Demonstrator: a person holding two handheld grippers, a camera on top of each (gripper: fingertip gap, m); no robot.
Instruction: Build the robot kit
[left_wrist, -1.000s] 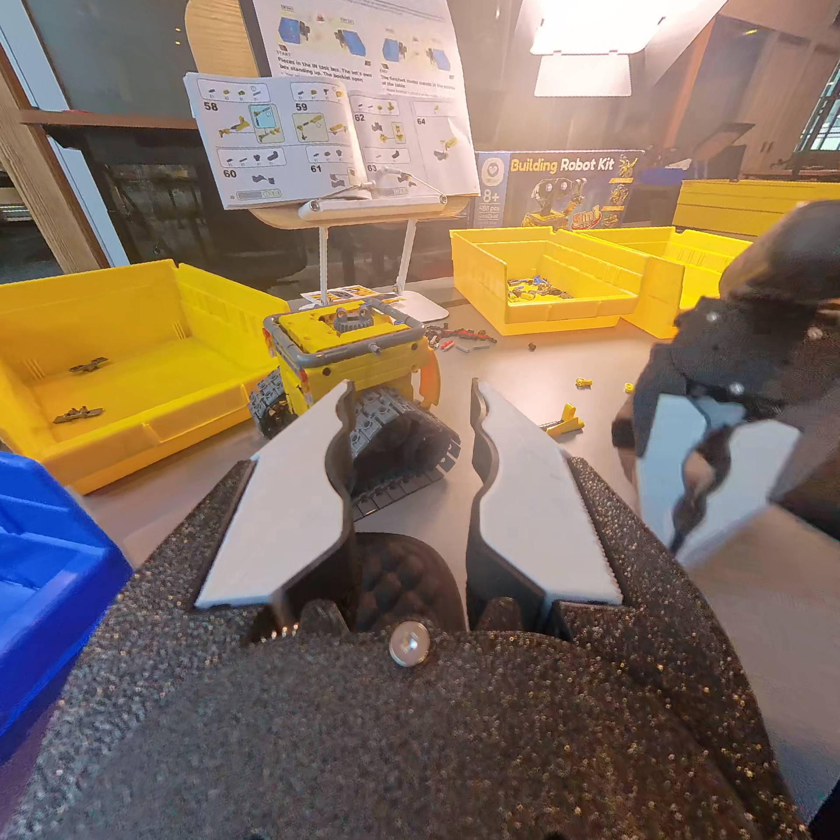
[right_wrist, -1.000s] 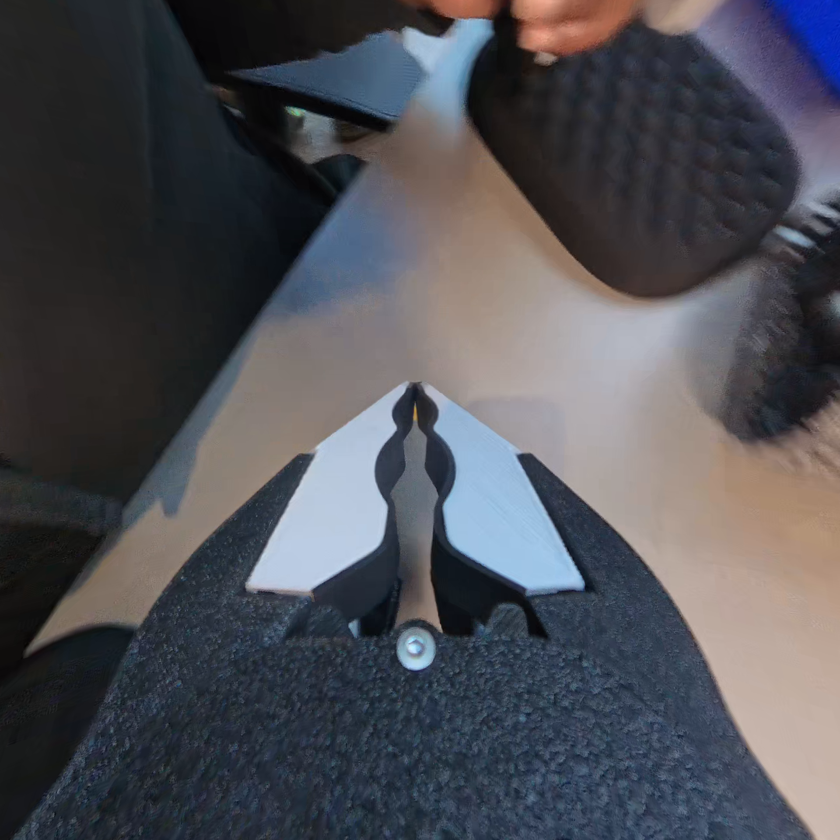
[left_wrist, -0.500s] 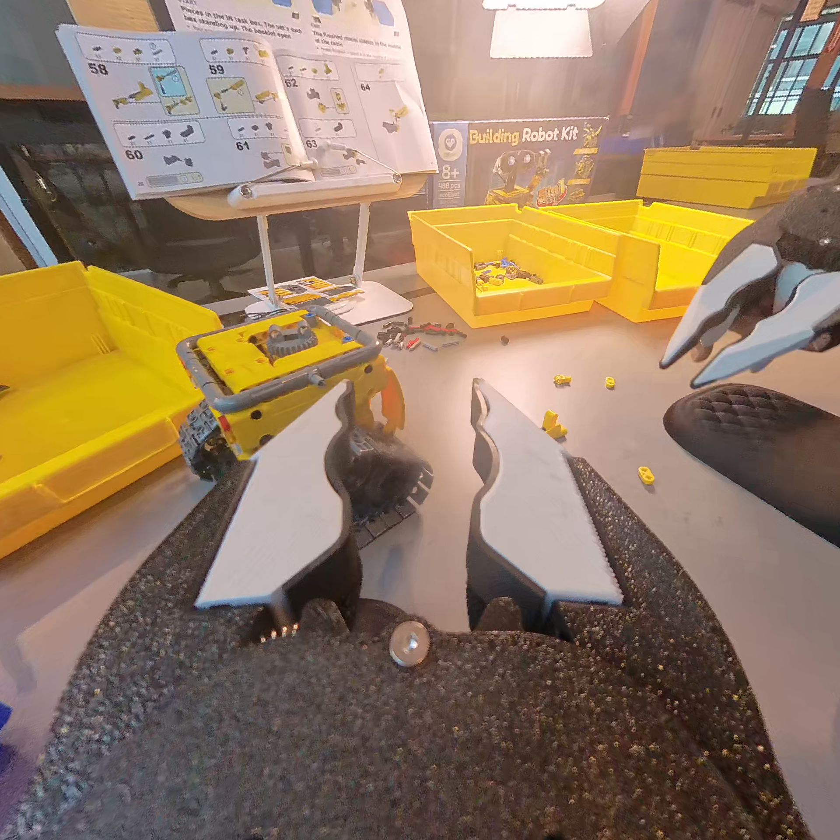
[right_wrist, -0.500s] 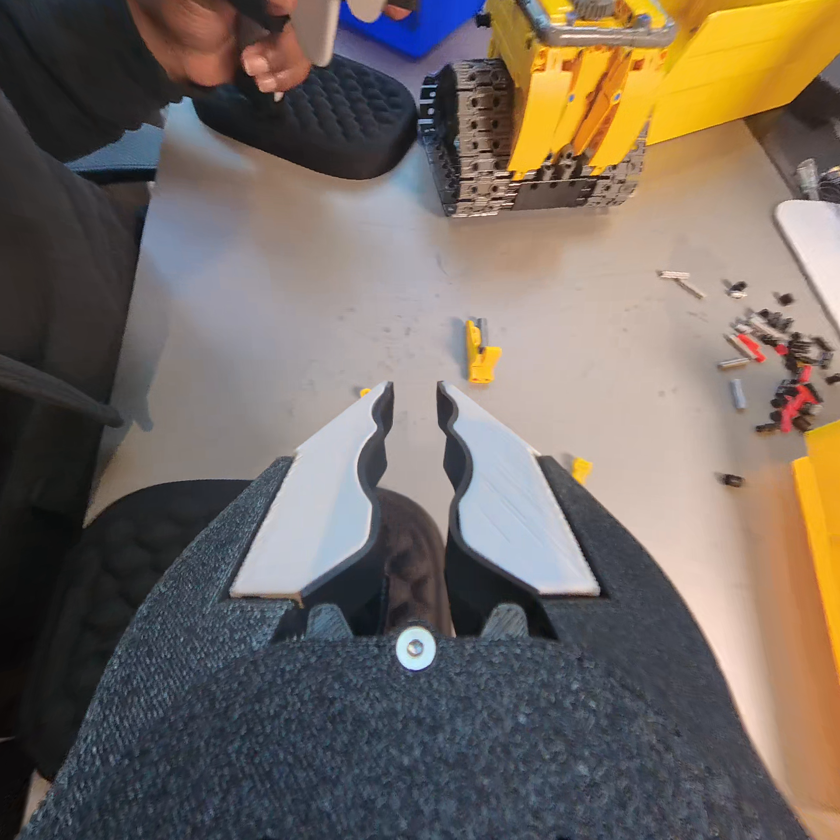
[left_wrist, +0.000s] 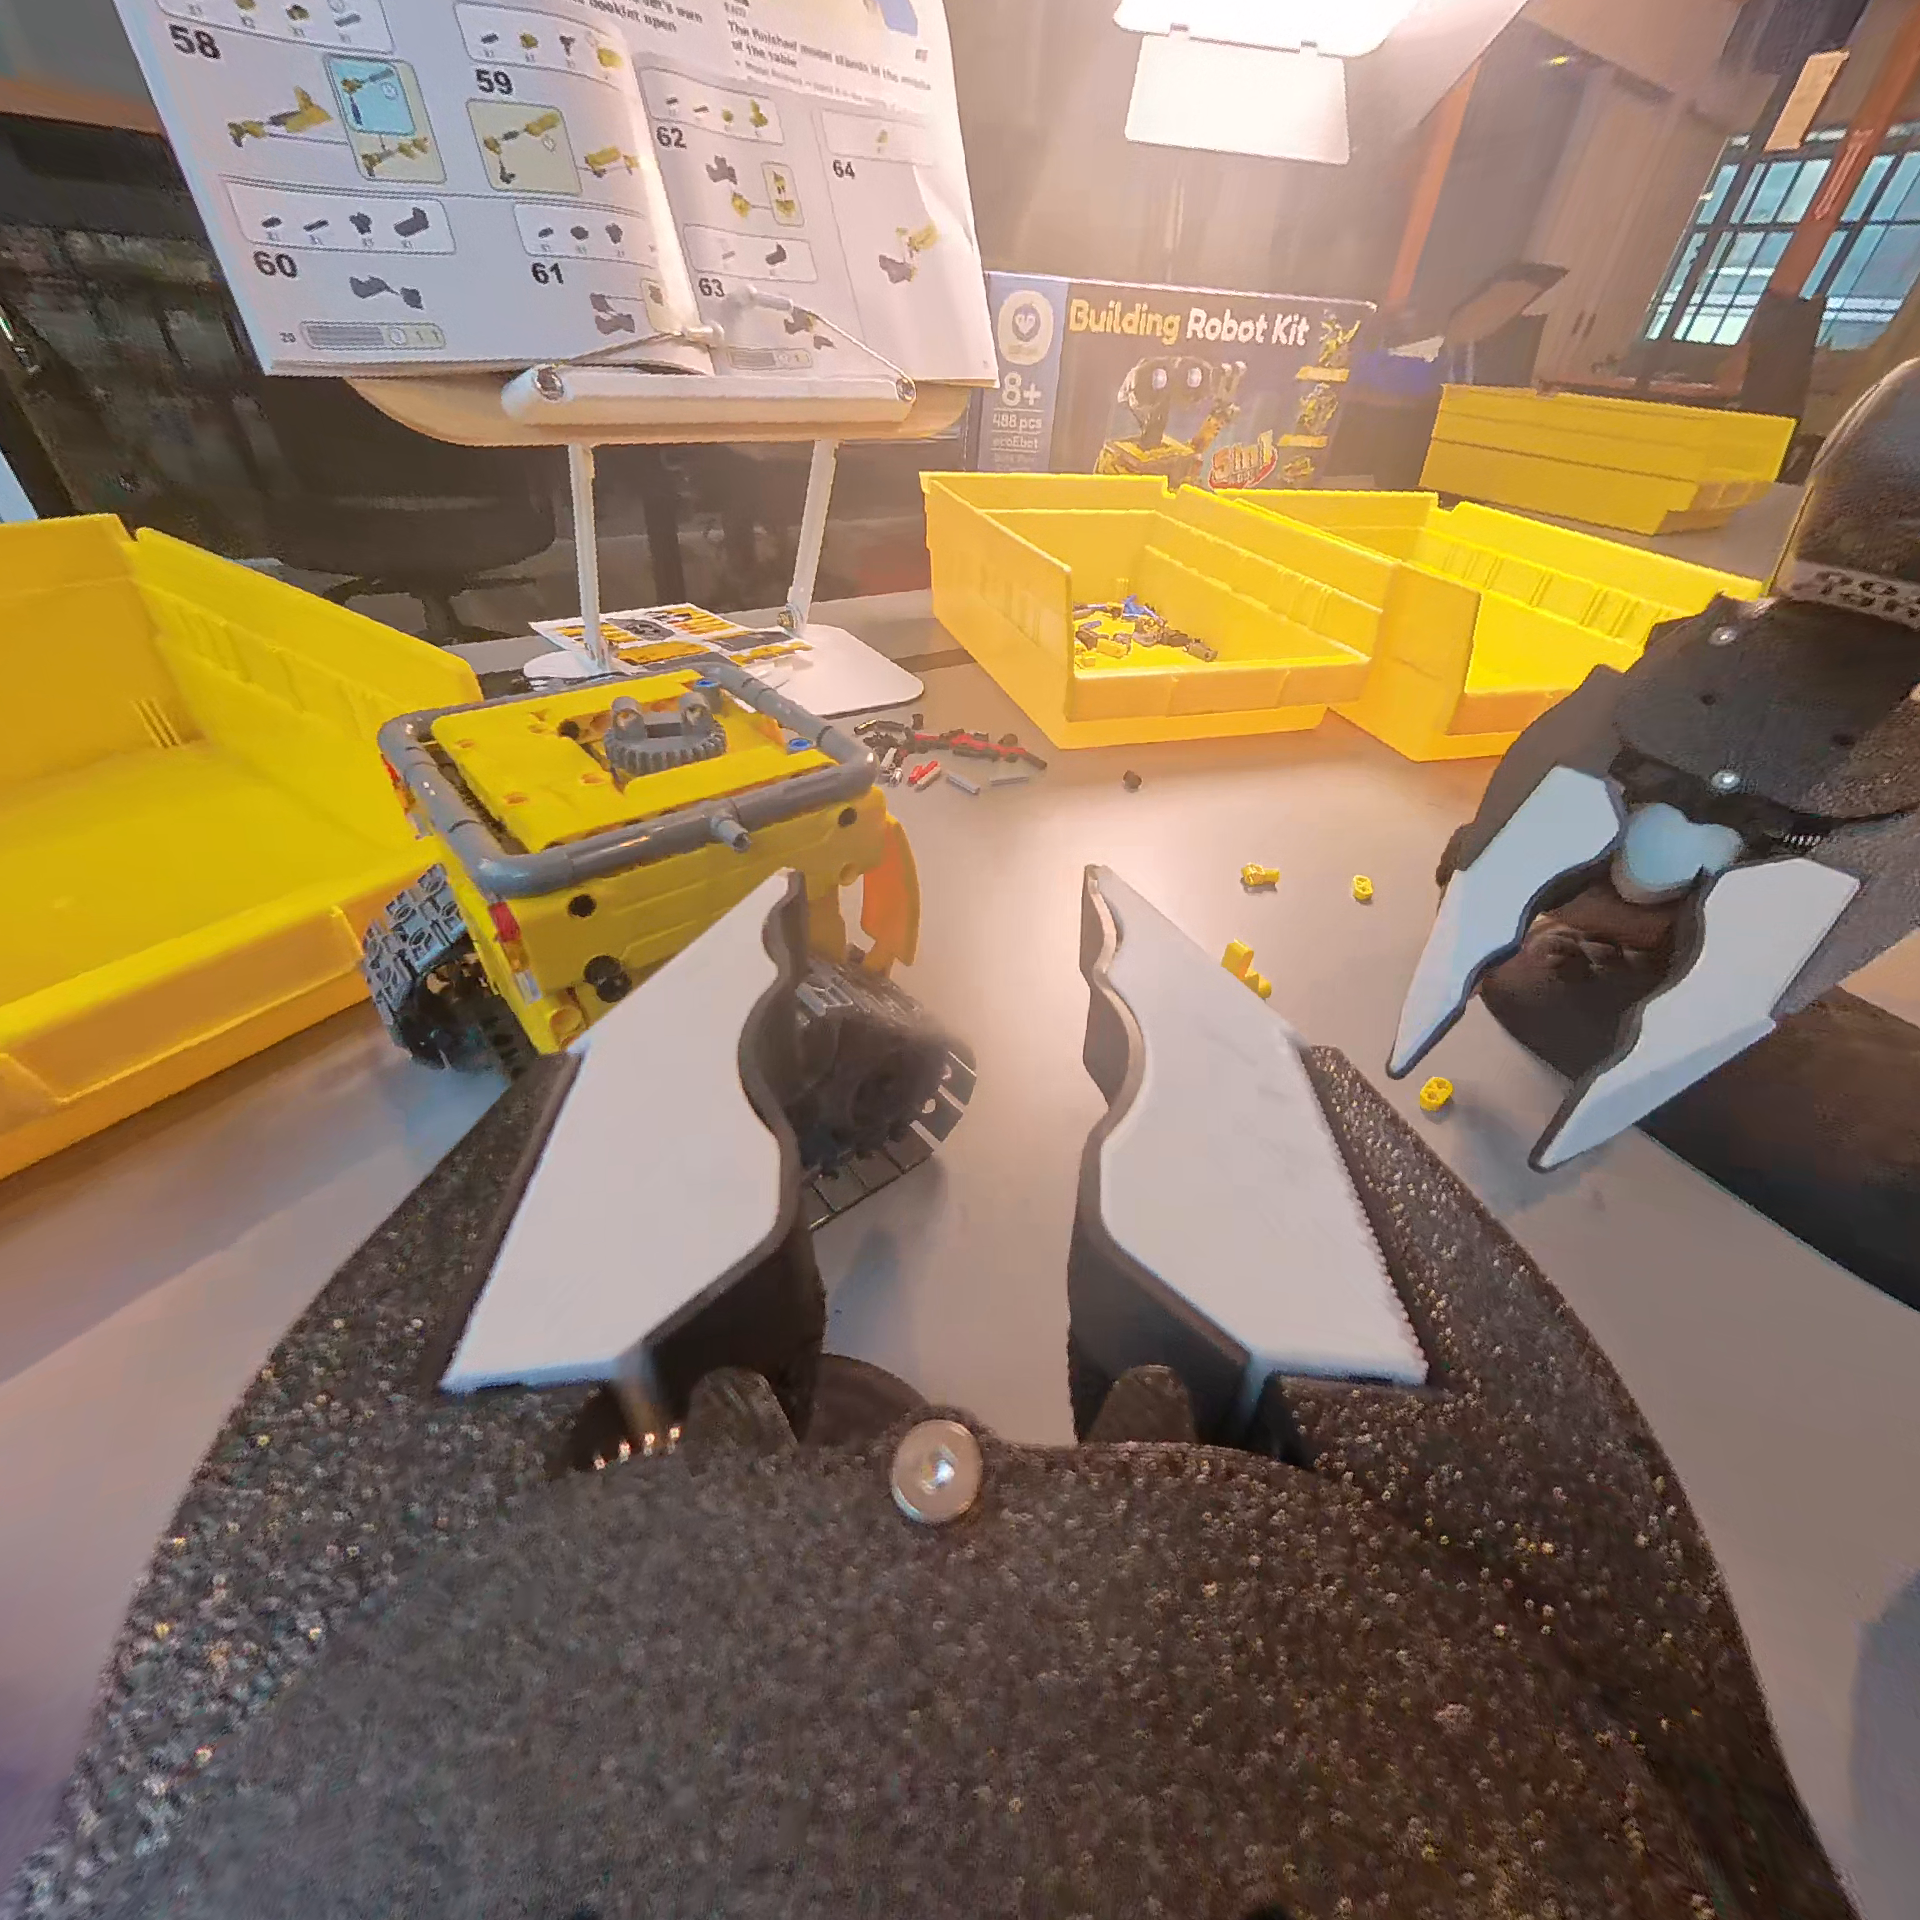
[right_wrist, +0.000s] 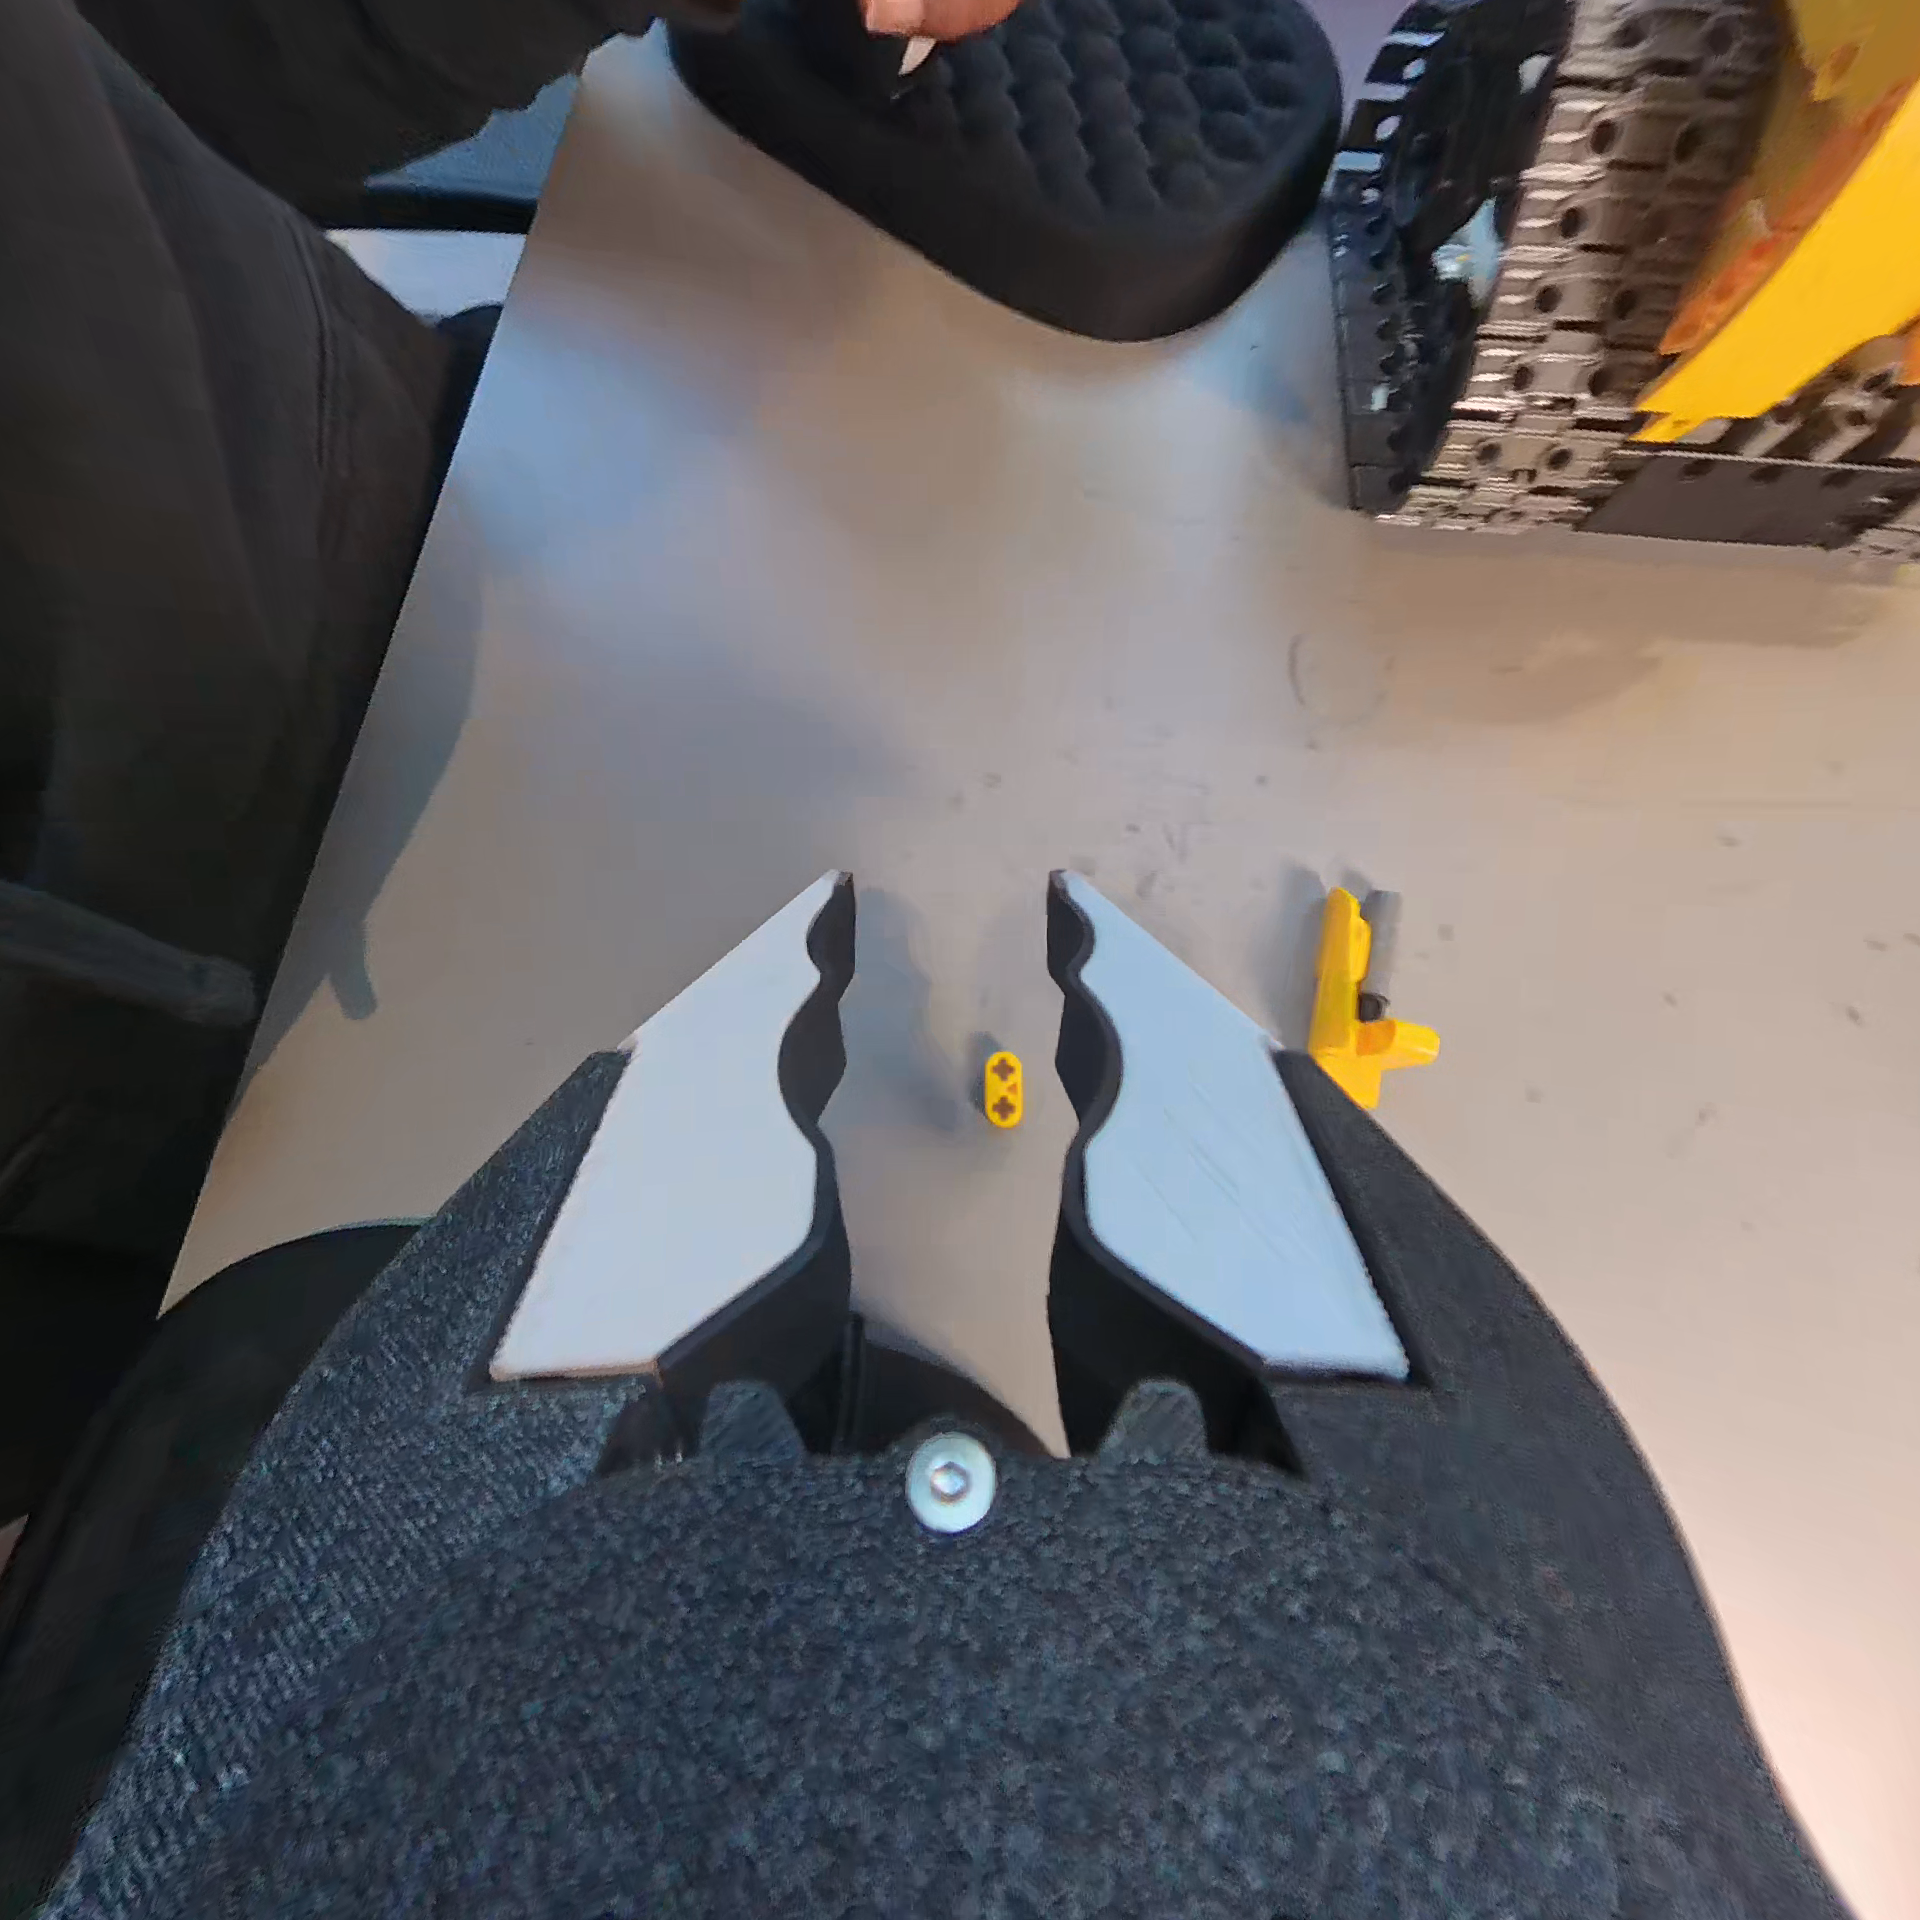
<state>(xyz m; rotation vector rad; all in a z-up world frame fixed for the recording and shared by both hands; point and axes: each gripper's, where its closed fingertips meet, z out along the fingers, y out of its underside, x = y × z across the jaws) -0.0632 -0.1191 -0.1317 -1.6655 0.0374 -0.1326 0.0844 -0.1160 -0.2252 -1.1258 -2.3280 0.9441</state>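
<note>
— What's the left gripper (left_wrist: 940, 883) doing?

— Its jaws stand wide apart with nothing between them. It hangs over the grey table (left_wrist: 1039, 831) at mid frame, and the left finger's tip overlaps the tracked yellow toy vehicle (left_wrist: 634, 862) that sits left of centre. Whether it touches the model, I cannot tell.

— And the right gripper (right_wrist: 951, 894)?

— Also spread, holding nothing. In its own view a small yellow two-hole link (right_wrist: 1004, 1088) lies on the table in the gap between the two fingers, closer to the right one, just below centre of the frame. The fingers are clear of it on both sides.

— Anything else close by?

— A yellow angled piece (right_wrist: 1351, 997) lies just right of the right finger. At the upper right of that view are the vehicle's black treads (right_wrist: 1558, 312), and at the top a black quilted pad (right_wrist: 1039, 156).

— What's behind all this?

— In the left view, an open instruction booklet (left_wrist: 561, 177) on a stand at the upper left, a kit box (left_wrist: 1174, 374) at upper centre, yellow bins (left_wrist: 1122, 644) on the right, a large yellow bin (left_wrist: 156, 831) at the left edge, and loose small parts (left_wrist: 945, 748) scattered near the middle.
</note>
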